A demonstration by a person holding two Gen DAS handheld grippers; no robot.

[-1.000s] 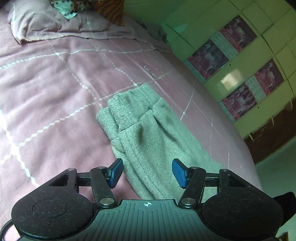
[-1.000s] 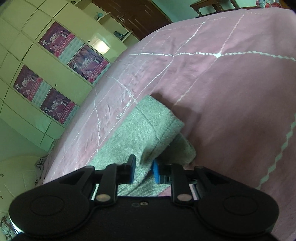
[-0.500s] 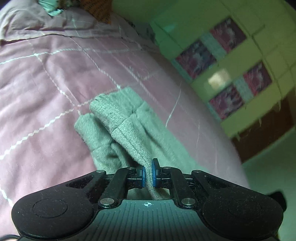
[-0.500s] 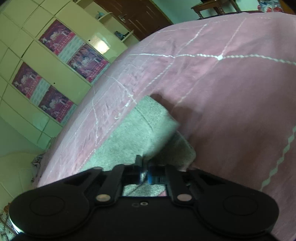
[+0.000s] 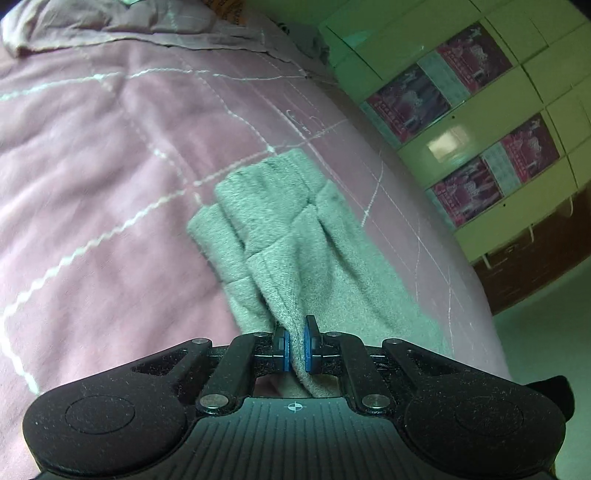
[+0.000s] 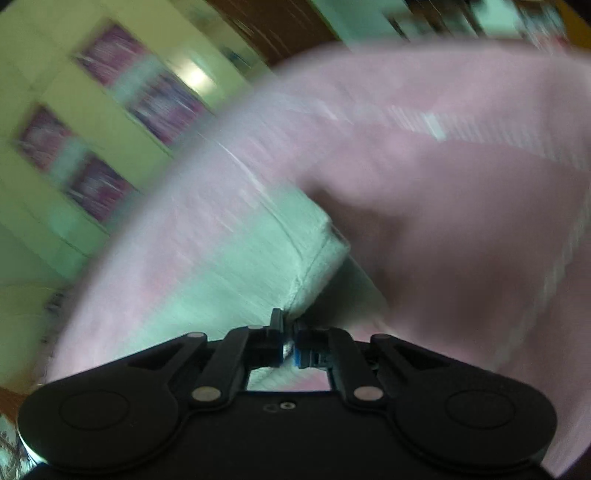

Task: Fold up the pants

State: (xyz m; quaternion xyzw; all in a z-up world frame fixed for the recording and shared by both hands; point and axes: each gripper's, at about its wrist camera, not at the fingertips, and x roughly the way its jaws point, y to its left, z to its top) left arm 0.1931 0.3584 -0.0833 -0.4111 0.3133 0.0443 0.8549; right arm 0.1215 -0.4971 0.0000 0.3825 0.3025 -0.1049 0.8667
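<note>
Grey pants [image 5: 295, 236] lie folded lengthwise on a pink bedspread [image 5: 92, 177], cuffs at the far end. My left gripper [image 5: 296, 349] is shut on a pinched ridge of the pants' cloth, lifted slightly. In the blurred right wrist view, my right gripper [image 6: 289, 345] is shut on the edge of the pants [image 6: 236, 273], near a folded corner raised off the bedspread [image 6: 461, 206].
A pillow [image 5: 110, 22] lies at the head of the bed. A green cupboard wall with pictures [image 5: 480, 110] stands beyond the bed's edge; it also shows in the right wrist view [image 6: 92, 122]. Floor [image 5: 546, 332] lies at the right.
My left gripper closed on the pants and lifts the cloth. My right gripper also closed on the pants' edge and is now moving fast, blurring its view.
</note>
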